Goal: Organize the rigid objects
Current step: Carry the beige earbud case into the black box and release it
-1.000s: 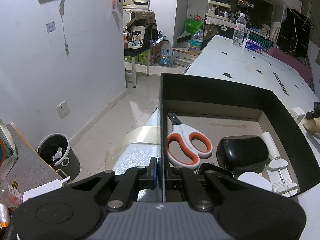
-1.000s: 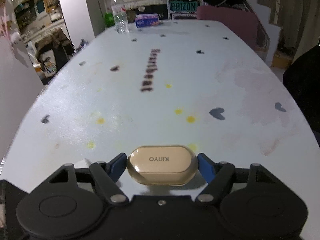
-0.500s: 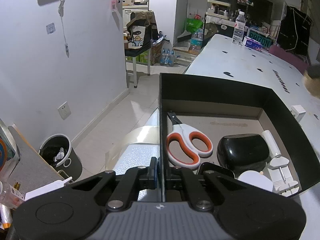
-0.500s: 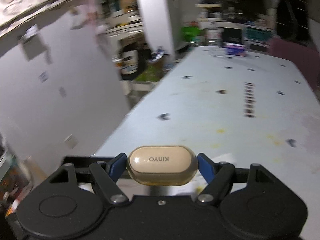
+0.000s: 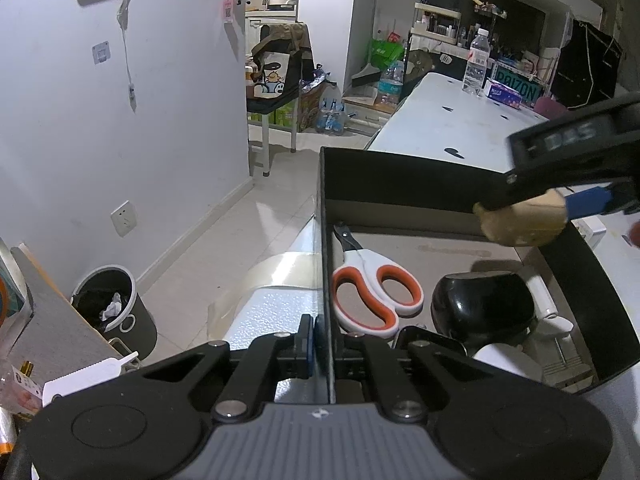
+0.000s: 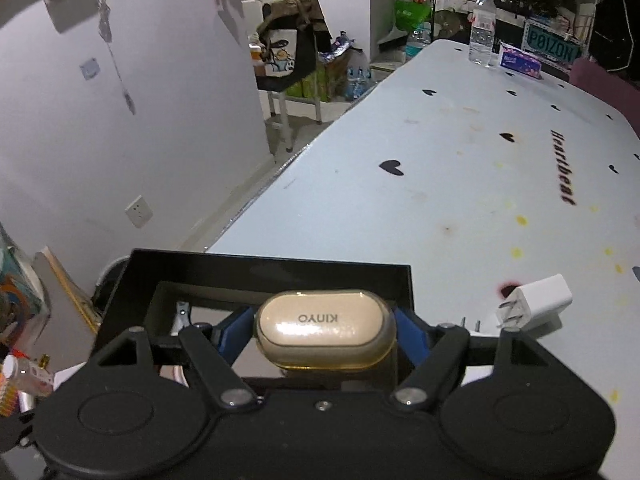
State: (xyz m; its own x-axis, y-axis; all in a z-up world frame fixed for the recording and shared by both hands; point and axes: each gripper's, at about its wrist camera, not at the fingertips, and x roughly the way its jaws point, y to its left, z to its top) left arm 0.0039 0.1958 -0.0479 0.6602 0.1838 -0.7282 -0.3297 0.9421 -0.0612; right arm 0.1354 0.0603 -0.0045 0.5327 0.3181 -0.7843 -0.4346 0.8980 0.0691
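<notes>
Right hand-held gripper [image 6: 325,326] clamping earbud case [image 6: 325,330] above black box [image 5: 400,168]

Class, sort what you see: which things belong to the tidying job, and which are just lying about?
Job: beige earbud case in the right gripper; black box held by the left gripper; scissors; white charger plug.

Lying about: water bottle; tissue pack; bin.

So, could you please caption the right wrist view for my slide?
Right tool holds beige case over black box; white charger beside it.

Beige earbud case [image 6: 325,330], black box [image 5: 404,174], orange-and-white scissors [image 5: 374,294], white heart-dotted table [image 6: 460,184].
</notes>
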